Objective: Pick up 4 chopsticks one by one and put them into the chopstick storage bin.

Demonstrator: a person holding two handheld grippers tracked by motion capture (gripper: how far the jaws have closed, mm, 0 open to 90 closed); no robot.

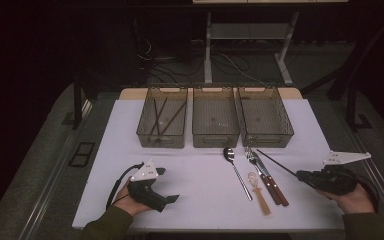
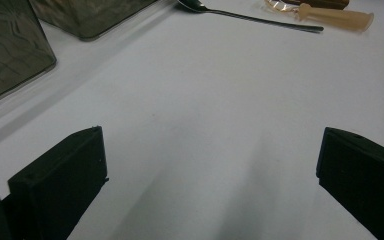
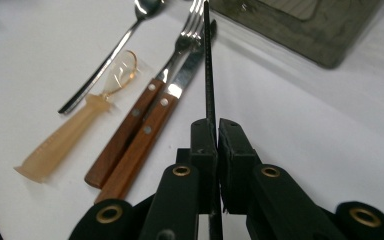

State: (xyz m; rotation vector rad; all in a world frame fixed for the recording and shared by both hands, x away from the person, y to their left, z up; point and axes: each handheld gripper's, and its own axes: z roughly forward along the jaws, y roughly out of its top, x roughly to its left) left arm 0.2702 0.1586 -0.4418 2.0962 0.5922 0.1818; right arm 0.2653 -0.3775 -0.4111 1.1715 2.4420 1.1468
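Three smoky translucent plastic bins stand side by side at the far edge of the white table (image 1: 130,150), and their contents suggest a sorting job: the left bin (image 1: 162,120) already holds a few thin dark chopsticks lying slantwise, while the middle bin (image 1: 215,120) and the right bin (image 1: 265,117) look bare.

From where I stand, the right gripper (image 3: 215,127) has its two black jaws pinched together on one slim black chopstick (image 3: 209,65). It grips the stick near its rear end, so most of the length juts forward over the table towards the bins, its tip near the fork's tines. Held that way, the stick can probably be lowered lengthwise into the left bin with its mates.

The left gripper (image 1: 172,199) rests low on the near left of the table with its jaws spread wide and nothing between them, seemingly waiting its turn.

Between the two hands lies the remaining cutlery, laid out roughly parallel: a long-handled steel spoon (image 1: 237,172), a small translucent amber plastic spoon (image 1: 259,192), and a wooden-handled fork (image 1: 260,175) touching a wooden-handled knife (image 1: 272,182). They sit just in front of the bins, within easy reach.
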